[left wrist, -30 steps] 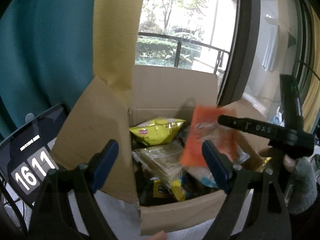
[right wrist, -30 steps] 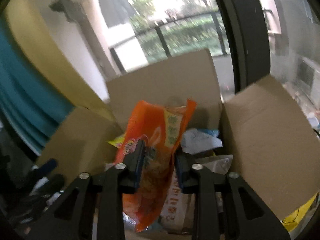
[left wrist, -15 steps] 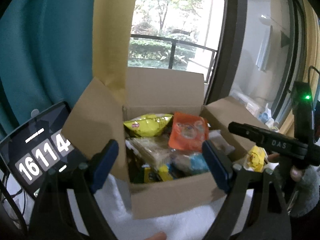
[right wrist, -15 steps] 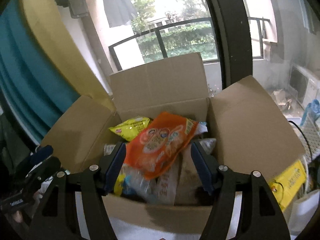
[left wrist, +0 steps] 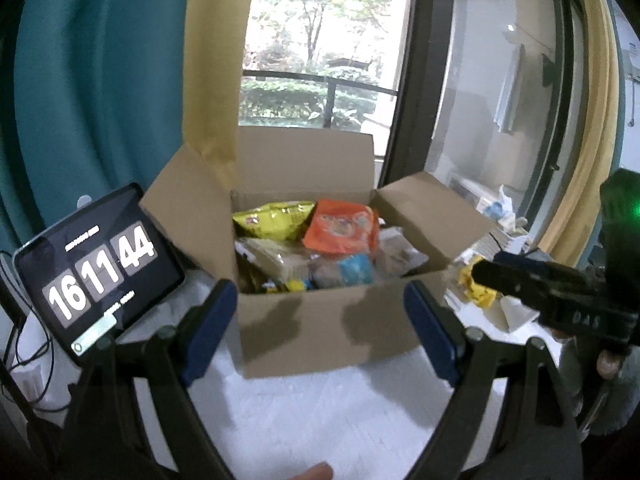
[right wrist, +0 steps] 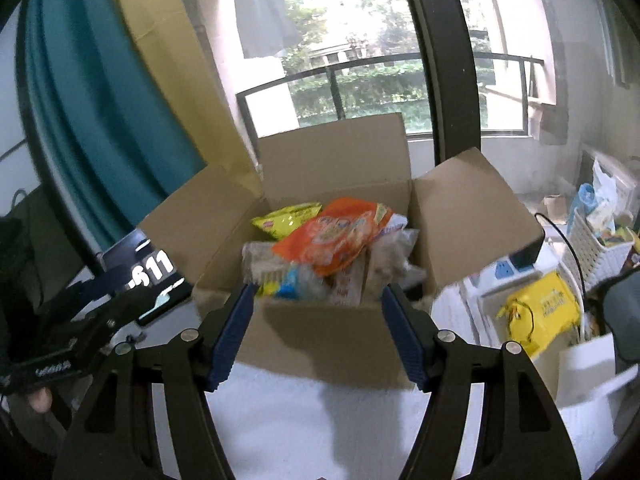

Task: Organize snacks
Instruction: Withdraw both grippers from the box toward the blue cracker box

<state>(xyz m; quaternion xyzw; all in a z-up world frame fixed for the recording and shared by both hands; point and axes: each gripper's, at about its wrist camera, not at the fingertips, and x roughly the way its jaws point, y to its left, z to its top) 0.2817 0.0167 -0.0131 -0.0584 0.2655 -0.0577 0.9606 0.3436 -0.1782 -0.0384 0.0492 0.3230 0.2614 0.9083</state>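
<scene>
Both tongs — left tongs [left wrist: 320, 328] and right tongs [right wrist: 316, 332] — hang wide and empty while the orange snack bag [right wrist: 336, 236] lies atop the cardboard box [right wrist: 320, 332] (light, crinkly, slippery; pinch its sealed edge).

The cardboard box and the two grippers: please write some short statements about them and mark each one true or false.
1. The orange snack bag lies on top of the other snacks in the cardboard box. True.
2. The right gripper holds the orange snack bag. False: its jaws are open and empty, in front of the box.
3. The box flaps are folded shut. False: they stand open.
4. A yellow snack bag lies in the box beside the orange one. True.
5. The left gripper is open with nothing between its jaws. True.
</scene>
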